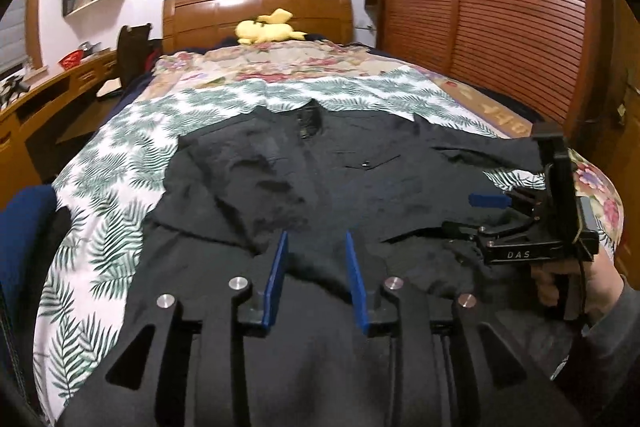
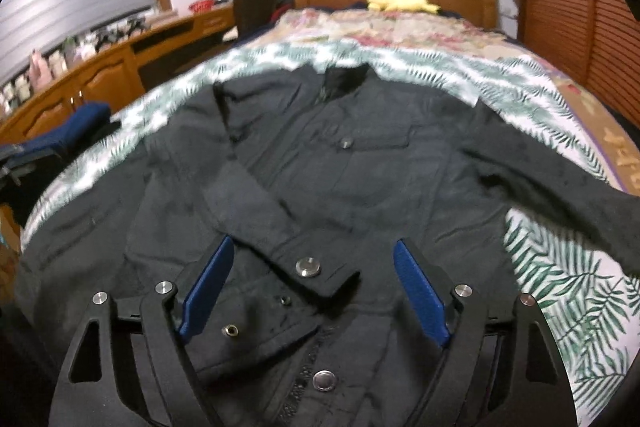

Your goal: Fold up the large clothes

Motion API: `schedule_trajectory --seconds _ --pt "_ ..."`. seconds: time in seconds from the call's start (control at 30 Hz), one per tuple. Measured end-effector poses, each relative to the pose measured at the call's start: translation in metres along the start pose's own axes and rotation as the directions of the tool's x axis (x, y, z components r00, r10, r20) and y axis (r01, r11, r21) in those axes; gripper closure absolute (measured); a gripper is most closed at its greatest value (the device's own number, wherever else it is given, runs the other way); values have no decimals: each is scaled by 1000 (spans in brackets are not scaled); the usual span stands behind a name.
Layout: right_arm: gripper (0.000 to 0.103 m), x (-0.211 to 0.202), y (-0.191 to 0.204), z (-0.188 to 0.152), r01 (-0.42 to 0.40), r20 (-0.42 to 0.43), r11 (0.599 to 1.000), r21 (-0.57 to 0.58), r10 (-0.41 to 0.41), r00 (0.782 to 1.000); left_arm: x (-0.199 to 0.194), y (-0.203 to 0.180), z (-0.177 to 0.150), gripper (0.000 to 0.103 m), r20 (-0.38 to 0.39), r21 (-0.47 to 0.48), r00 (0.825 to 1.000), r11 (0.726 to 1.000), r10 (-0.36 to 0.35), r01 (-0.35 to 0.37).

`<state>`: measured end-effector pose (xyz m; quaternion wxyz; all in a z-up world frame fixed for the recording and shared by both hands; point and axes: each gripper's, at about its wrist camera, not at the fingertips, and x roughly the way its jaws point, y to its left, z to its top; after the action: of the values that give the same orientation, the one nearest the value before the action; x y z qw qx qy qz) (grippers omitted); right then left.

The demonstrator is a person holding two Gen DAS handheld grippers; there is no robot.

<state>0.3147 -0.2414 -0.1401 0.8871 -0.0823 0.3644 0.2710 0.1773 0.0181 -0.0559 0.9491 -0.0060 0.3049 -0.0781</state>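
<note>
A black jacket (image 1: 320,179) lies front-up on the bed, collar toward the headboard. Its left sleeve is folded across the chest, with the cuff (image 2: 308,267) and its snap button near the hem; the other sleeve (image 2: 560,179) stretches out to the right. My left gripper (image 1: 316,239) is open, blue fingers just above the lower jacket, nothing between them. My right gripper (image 2: 316,247) is open wide over the folded cuff and hem; it also shows in the left wrist view (image 1: 472,213), hovering over the jacket's right side.
The bed has a palm-leaf sheet (image 1: 120,163) and a floral quilt (image 1: 280,63). A yellow plush toy (image 1: 268,29) lies by the wooden headboard (image 1: 256,7). A desk (image 1: 48,95) runs along the left, a slatted wardrobe (image 1: 500,7) along the right. Blue cloth (image 2: 76,123) lies at the left.
</note>
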Motion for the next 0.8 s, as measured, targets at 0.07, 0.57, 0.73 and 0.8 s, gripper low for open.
schedule_trajectory --seconds 0.07,0.57,0.73,0.8 --pt "20 12 -2 -4 -20 -36 1000 3 20 999 -7 7 -8 74 13 -10 1000 1000 23 -23" --pt "91 18 11 -12 -115 -85 991 -65 110 990 -26 48 -42 68 -12 -83 997 994 73 -74" --pt "95 -26 17 -3 -124 63 990 -64 128 990 -24 45 -41 66 -2 -46 995 994 100 -100" --pt "95 -48 18 0 -103 125 992 -67 111 986 -22 44 -40 66 -2 -45 996 995 92 -92"
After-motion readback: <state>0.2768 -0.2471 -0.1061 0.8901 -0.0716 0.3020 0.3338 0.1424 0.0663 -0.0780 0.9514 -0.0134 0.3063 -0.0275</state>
